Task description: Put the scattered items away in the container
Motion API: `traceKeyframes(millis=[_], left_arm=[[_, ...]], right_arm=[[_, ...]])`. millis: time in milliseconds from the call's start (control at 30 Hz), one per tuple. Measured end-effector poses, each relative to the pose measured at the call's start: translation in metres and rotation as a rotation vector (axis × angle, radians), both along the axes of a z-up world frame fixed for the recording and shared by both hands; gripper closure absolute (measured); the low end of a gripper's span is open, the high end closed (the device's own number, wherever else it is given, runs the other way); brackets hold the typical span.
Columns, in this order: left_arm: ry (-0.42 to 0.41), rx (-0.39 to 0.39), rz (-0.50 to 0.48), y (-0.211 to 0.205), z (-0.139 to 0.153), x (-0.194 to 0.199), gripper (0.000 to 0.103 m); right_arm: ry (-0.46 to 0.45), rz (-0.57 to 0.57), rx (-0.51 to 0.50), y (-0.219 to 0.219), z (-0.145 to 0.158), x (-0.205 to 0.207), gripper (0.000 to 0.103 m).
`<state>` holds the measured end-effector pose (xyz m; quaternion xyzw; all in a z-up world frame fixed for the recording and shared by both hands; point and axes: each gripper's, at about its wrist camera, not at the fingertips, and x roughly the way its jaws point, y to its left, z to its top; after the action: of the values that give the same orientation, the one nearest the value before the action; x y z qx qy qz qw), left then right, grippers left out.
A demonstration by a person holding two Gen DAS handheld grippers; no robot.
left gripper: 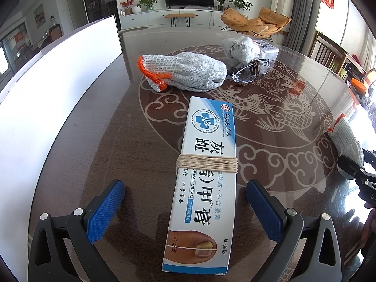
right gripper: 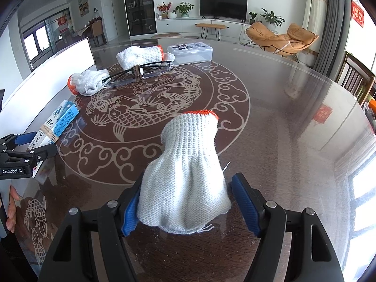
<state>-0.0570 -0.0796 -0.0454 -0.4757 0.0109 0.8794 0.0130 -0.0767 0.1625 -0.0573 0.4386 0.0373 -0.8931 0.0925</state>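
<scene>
My left gripper (left gripper: 185,209) is wide open. Its two blue pads sit on each side of a long white and blue cardboard cream box (left gripper: 202,188) with tan string wound around its middle. The pads are not touching the box. The box lies flat on the dark brown glass-topped table (left gripper: 98,127) with a fish drawing on it.

My right gripper (right gripper: 188,208) is open too. A grey knitted work glove with an orange cuff (right gripper: 188,176) lies between its blue pads. The left pad looks like it touches the glove, and the right pad is just beside it. The jaws have not squeezed it.

Farther back on the table, a second grey knitted glove with an orange cuff (left gripper: 185,72) lies near a pair of clear safety glasses with dark arms (left gripper: 251,70). A third grey knitted glove (left gripper: 242,48) is behind the glasses, leaning on a clear plastic box with a lid (right gripper: 190,52).

A big white flat-sided container wall (left gripper: 54,89) stands along the table's left side, well apart from the gloves. From the right camera I can see my left gripper around the cream box, beside that white wall.
</scene>
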Motion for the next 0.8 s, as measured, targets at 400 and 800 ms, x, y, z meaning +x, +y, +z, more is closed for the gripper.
traceKeyframes(millis=[400, 800], left_arm=[[0.004, 0.238, -0.081, -0.011, 0.024, 0.030, 0.062], [0.193, 0.302, 0.041, -0.134, 0.127, 0.055, 0.062]], right_arm=[[0.072, -0.029, -0.113, -0.016, 0.022, 0.045, 0.066], [0.144, 0.345, -0.201, -0.195, 0.124, 0.015, 0.066]])
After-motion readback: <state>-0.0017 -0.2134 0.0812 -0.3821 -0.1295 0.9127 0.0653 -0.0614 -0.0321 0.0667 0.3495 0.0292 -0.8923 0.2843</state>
